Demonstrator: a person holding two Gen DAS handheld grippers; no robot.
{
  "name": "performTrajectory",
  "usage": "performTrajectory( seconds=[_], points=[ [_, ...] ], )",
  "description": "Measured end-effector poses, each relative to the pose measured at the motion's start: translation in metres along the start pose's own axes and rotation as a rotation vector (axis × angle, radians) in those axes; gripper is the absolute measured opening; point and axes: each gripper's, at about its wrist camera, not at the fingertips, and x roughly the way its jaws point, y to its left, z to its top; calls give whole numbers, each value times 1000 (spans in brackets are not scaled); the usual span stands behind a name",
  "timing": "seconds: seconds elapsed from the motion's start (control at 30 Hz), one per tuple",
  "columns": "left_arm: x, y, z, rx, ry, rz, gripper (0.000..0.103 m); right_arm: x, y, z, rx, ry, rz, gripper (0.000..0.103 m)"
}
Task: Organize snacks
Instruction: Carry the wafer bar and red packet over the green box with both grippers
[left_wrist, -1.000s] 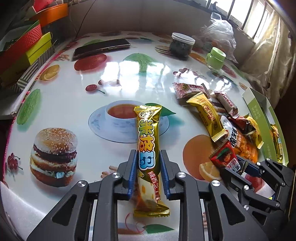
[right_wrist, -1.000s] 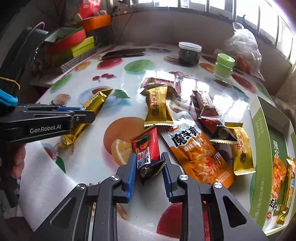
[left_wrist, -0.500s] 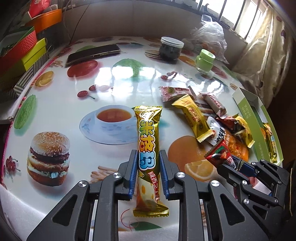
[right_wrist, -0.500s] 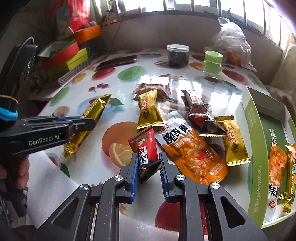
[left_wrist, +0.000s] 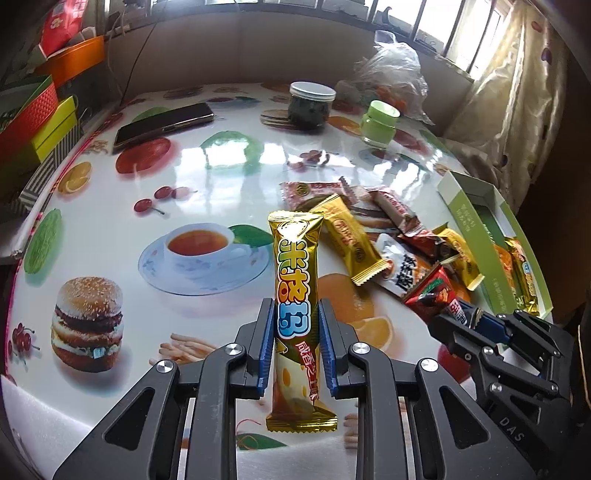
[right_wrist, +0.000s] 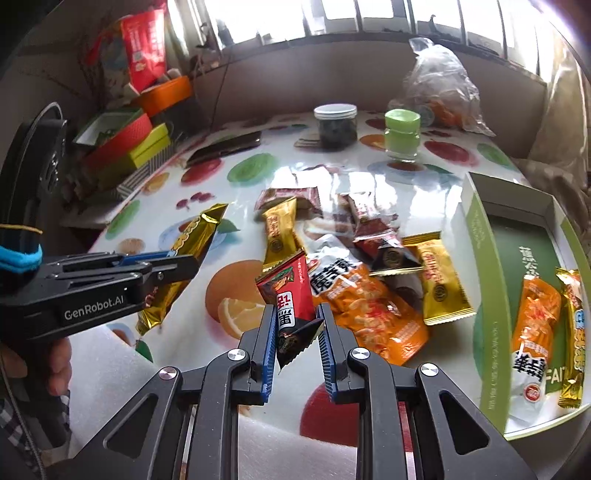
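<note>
Fingers (left_wrist: 264, 343) of the left gripper (left_wrist: 295, 345) are clamped on a long gold snack bar (left_wrist: 295, 295), which stands upright between the blue pads above the bench (left_wrist: 110, 206). The right gripper (right_wrist: 297, 341) has just been closing, and its fingers (right_wrist: 269, 343) now pinch a small red packet (right_wrist: 290, 291) lifted off the bench. From the red packet, loose snacks (right_wrist: 369, 266) lie between 12 and 3 o'clock, an orange bag (right_wrist: 373, 314) nearest. At 3 o'clock sits the green box (right_wrist: 484, 258), holding what look like two or three packets, though the edge distortion blurs them. A phone (left_wrist: 162, 123) lies at 10 o'clock from the gold bar in the left wrist view.
</note>
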Motion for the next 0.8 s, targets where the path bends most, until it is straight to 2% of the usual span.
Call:
performTrajectory(
  seconds=[0.8],
  points=[
    [-9,-71,15,128,-24,-71,24,-53,-61,-8,138,-89,-109,20]
  ],
)
